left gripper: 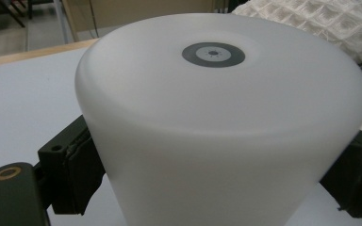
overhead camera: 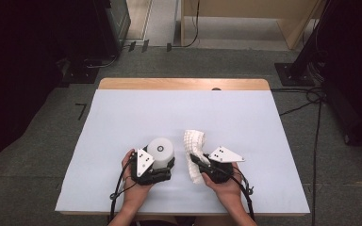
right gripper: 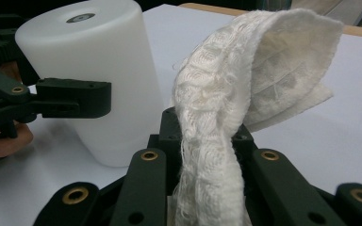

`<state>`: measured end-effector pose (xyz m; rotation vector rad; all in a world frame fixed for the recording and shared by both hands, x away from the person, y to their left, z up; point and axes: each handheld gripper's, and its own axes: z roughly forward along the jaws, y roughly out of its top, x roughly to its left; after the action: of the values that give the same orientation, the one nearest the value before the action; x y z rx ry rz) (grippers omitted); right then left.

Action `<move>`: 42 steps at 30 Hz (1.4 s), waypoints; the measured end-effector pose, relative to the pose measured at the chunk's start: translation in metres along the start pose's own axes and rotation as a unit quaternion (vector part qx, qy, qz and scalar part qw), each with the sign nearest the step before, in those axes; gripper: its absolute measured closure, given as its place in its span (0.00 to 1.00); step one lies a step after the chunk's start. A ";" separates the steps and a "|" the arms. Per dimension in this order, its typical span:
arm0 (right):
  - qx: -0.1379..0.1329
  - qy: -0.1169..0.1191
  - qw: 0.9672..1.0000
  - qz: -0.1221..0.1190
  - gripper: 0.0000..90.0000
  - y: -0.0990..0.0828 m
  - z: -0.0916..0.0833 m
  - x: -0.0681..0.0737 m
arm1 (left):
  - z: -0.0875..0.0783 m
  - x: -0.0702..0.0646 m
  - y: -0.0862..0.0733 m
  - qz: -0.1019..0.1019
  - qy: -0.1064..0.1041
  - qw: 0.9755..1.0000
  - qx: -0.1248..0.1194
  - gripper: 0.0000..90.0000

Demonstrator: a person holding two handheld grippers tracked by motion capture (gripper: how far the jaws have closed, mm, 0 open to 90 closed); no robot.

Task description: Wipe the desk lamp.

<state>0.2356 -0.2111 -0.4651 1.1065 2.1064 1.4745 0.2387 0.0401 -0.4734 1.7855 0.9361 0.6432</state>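
A white, slightly tapered cup (overhead camera: 161,149) stands upside down on the table, a grey ring on its upturned base. My left gripper (overhead camera: 164,164) is shut on it, one black jaw on each side of its wall (left gripper: 217,141). Right of it, my right gripper (overhead camera: 197,161) is shut on a white waffle-weave cloth (overhead camera: 193,143). The cloth (right gripper: 245,80) rises from between the jaws and folds over into a loop in the right gripper view. There the cup (right gripper: 99,70) stands at the left, with one finger (right gripper: 73,99) of the left gripper against its side.
The table is covered by a white sheet (overhead camera: 179,110) with a wooden strip (overhead camera: 184,84) along its far edge. Cables (overhead camera: 306,101) run over the grey floor to the right. Dark equipment stands at both sides beyond the table.
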 end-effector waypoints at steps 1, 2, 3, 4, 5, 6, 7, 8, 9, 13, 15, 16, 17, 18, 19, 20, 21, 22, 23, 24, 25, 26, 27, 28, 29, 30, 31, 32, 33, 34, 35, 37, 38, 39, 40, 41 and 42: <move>0.000 0.000 1.000 0.000 0.83 0.000 0.000 0.000 | 0.000 0.000 0.000 0.000 0.000 1.000 0.000 0.09; 0.003 0.001 1.000 -0.001 0.83 -0.001 0.001 0.001 | 0.000 0.001 -0.001 -0.001 -0.005 1.000 -0.002 0.09; 0.002 0.005 1.000 -0.004 0.83 -0.001 0.002 0.001 | 0.000 0.001 -0.001 -0.001 -0.005 1.000 -0.002 0.09; 0.002 0.005 1.000 -0.004 0.83 -0.001 0.002 0.001 | 0.000 0.002 -0.001 -0.001 -0.005 1.000 -0.003 0.09; 0.003 0.011 1.000 -0.001 0.83 -0.002 0.003 0.003 | 0.000 0.002 -0.001 0.000 -0.006 1.000 -0.003 0.09; 0.006 0.014 1.000 -0.002 0.83 -0.002 0.004 0.004 | 0.000 0.002 -0.001 -0.001 -0.006 1.000 -0.004 0.09; 0.010 0.018 1.000 -0.008 0.83 -0.003 0.006 0.007 | 0.000 0.004 0.000 -0.004 -0.009 1.000 -0.003 0.09; 0.012 0.021 1.000 -0.009 0.83 -0.004 0.008 0.009 | 0.000 0.004 0.000 -0.006 -0.011 1.000 -0.002 0.09; 0.014 0.023 1.000 -0.012 0.83 -0.005 0.009 0.010 | 0.000 0.004 0.000 -0.006 -0.011 1.000 -0.002 0.09; 0.022 0.026 0.999 -0.014 0.83 -0.007 0.013 0.014 | 0.000 0.012 0.004 -0.024 -0.028 0.999 0.007 0.10; 0.026 0.026 0.999 -0.010 0.83 -0.008 0.014 0.015 | -0.001 0.013 0.005 -0.028 -0.033 0.999 0.006 0.10; 0.027 0.027 0.999 -0.010 0.83 -0.008 0.015 0.015 | -0.002 0.015 0.006 -0.031 -0.039 0.999 0.001 0.10; 0.028 0.027 0.999 -0.011 0.83 -0.008 0.015 0.016 | -0.002 0.015 0.006 -0.031 -0.039 0.999 0.001 0.10; 0.031 0.029 0.999 -0.012 0.83 -0.008 0.015 0.017 | -0.003 0.015 0.008 -0.035 -0.049 0.998 -0.005 0.10; 0.031 0.028 0.999 -0.012 0.83 -0.008 0.016 0.017 | -0.003 0.015 0.008 -0.035 -0.049 0.998 -0.005 0.10; 0.031 0.028 0.999 -0.013 0.83 -0.008 0.016 0.018 | -0.006 0.014 0.011 -0.033 -0.061 0.998 -0.013 0.10; 0.033 0.028 0.999 -0.013 0.83 -0.009 0.017 0.018 | -0.006 0.014 0.011 -0.033 -0.061 0.998 -0.013 0.10; 0.034 0.026 0.999 -0.014 0.83 -0.009 0.017 0.018 | -0.006 0.013 0.012 -0.031 -0.063 0.997 -0.016 0.10; 0.034 0.026 0.999 -0.014 0.83 -0.009 0.017 0.018 | -0.008 0.012 0.013 -0.025 -0.065 0.997 -0.016 0.10; 0.032 0.024 0.999 -0.013 0.83 -0.008 0.017 0.018 | -0.008 0.010 0.014 -0.019 -0.069 0.997 -0.019 0.10; 0.032 0.024 0.999 -0.013 0.83 -0.008 0.017 0.018 | -0.008 0.010 0.014 -0.019 -0.069 0.997 -0.019 0.10; 0.028 0.023 0.999 -0.010 0.83 -0.007 0.016 0.017 | -0.008 0.007 0.015 -0.015 -0.075 0.997 -0.018 0.10; 0.028 0.023 0.999 -0.010 0.83 -0.007 0.016 0.017 | -0.008 0.007 0.015 -0.015 -0.075 0.997 -0.018 0.10; 0.023 0.024 0.999 -0.006 0.83 -0.005 0.014 0.016 | -0.007 0.005 0.014 -0.010 -0.079 0.997 -0.017 0.10; 0.023 0.024 0.999 -0.006 0.83 -0.005 0.014 0.016 | -0.007 0.005 0.014 -0.010 -0.079 0.997 -0.017 0.10; 0.015 0.023 1.000 -0.010 0.83 -0.001 0.011 0.017 | -0.006 0.003 0.014 -0.005 -0.083 0.996 -0.014 0.10; 0.015 0.023 1.000 -0.010 0.83 -0.001 0.011 0.017 | -0.006 0.003 0.014 -0.005 -0.083 0.996 -0.014 0.10; 0.005 0.023 1.000 -0.010 0.83 0.005 0.006 0.018 | -0.005 0.001 0.013 -0.003 -0.087 0.996 -0.012 0.10; 0.005 0.023 1.000 -0.010 0.83 0.005 0.006 0.018 | -0.005 0.001 0.013 -0.003 -0.087 0.996 -0.012 0.10; -0.002 0.021 1.000 -0.010 0.83 0.008 0.003 0.018 | -0.004 0.001 0.013 -0.001 -0.090 0.996 -0.010 0.10; -0.008 0.021 1.000 -0.012 0.83 0.012 0.000 0.019 | -0.004 0.000 0.012 0.000 -0.092 0.996 -0.009 0.10; -0.018 0.018 1.000 -0.016 0.83 0.018 -0.005 0.020 | -0.003 -0.001 0.012 0.003 -0.095 0.995 -0.007 0.10; -0.023 0.018 0.999 -0.017 0.83 0.021 -0.007 0.020 | -0.003 -0.002 0.012 0.003 -0.097 0.995 -0.008 0.10; -0.026 0.017 0.999 -0.019 0.83 0.023 -0.009 0.021 | -0.003 -0.002 0.013 0.004 -0.097 0.995 -0.008 0.10; -0.027 0.016 0.999 -0.021 0.83 0.024 -0.011 0.021 | -0.003 -0.002 0.014 0.005 -0.097 0.995 -0.009 0.10; -0.028 0.015 0.999 -0.023 0.83 0.022 -0.010 0.021 | -0.004 -0.001 0.015 0.007 -0.096 0.995 -0.009 0.10; -0.028 0.015 0.999 -0.023 0.83 0.022 -0.010 0.021 | -0.005 -0.001 0.016 0.007 -0.095 0.995 -0.011 0.10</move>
<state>0.2244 -0.1978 -0.4377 1.0162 2.0832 1.5279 0.2393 0.0381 -0.4570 1.8004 0.7851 0.4806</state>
